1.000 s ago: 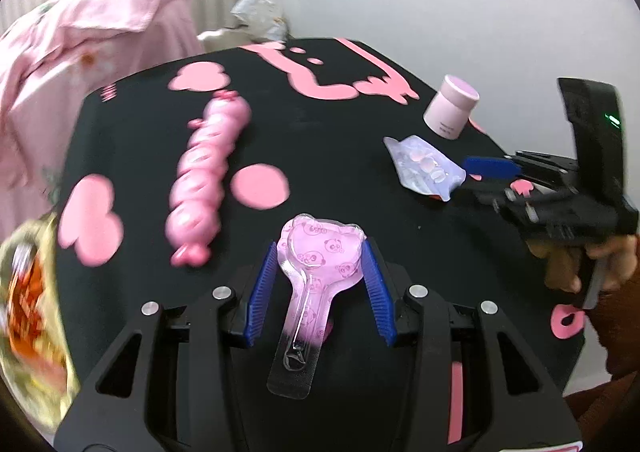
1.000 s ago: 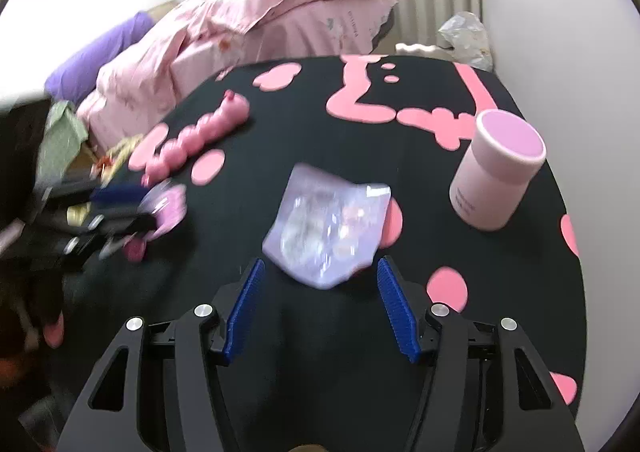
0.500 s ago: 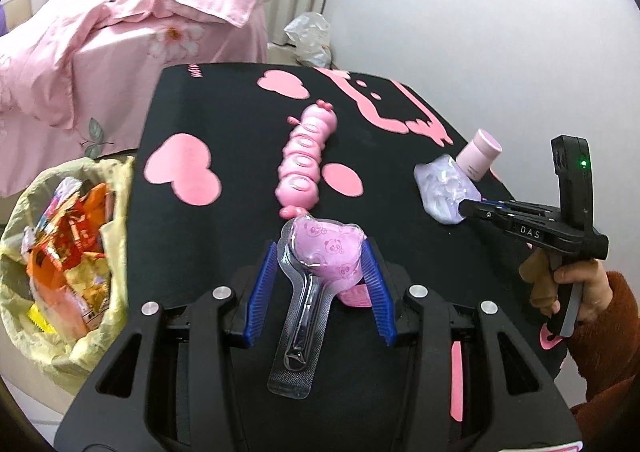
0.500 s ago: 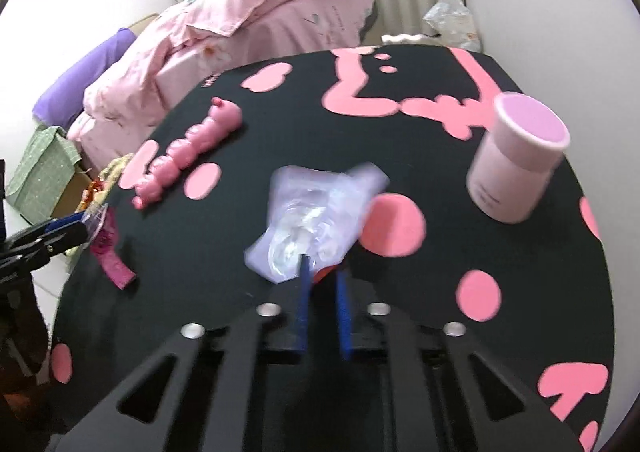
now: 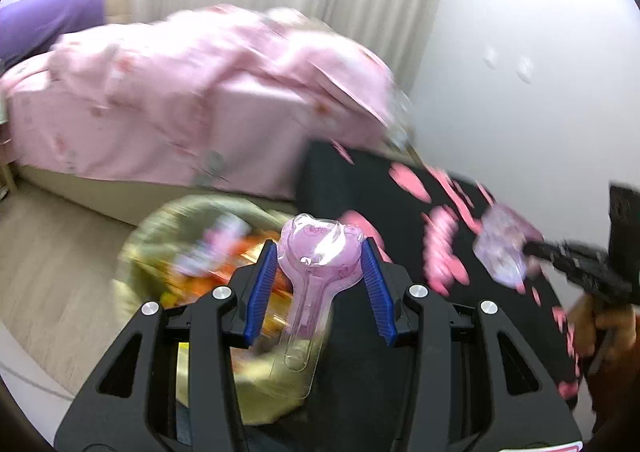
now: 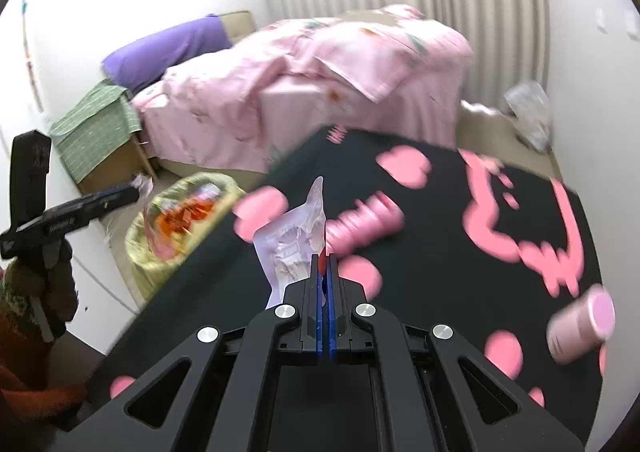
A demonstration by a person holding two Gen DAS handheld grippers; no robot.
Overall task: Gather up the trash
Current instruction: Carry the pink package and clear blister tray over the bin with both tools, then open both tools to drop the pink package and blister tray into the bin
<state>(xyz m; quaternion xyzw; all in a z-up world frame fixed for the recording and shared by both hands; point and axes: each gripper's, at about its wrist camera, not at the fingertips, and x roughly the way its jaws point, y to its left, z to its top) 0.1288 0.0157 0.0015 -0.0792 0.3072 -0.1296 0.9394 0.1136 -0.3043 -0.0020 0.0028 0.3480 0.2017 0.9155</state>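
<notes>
My left gripper is shut on a clear pink heart-shaped blister pack, carried out past the table's left edge over a yellow-lined trash bin full of wrappers. My right gripper is shut on the edge of a crinkled clear plastic wrapper, lifted above the black table. From the left wrist view that wrapper hangs from the right gripper at the right. In the right wrist view the left gripper shows at far left above the bin.
A pink caterpillar toy and a pink lidded cup rest on the table. A bed with a pink quilt stands behind, a green-covered box beside it. A person's hand grips the left tool.
The right jaws closed on the wrapper and raised it off the table. The left gripper swung left with the blister pack, from over the table to above the bin.
</notes>
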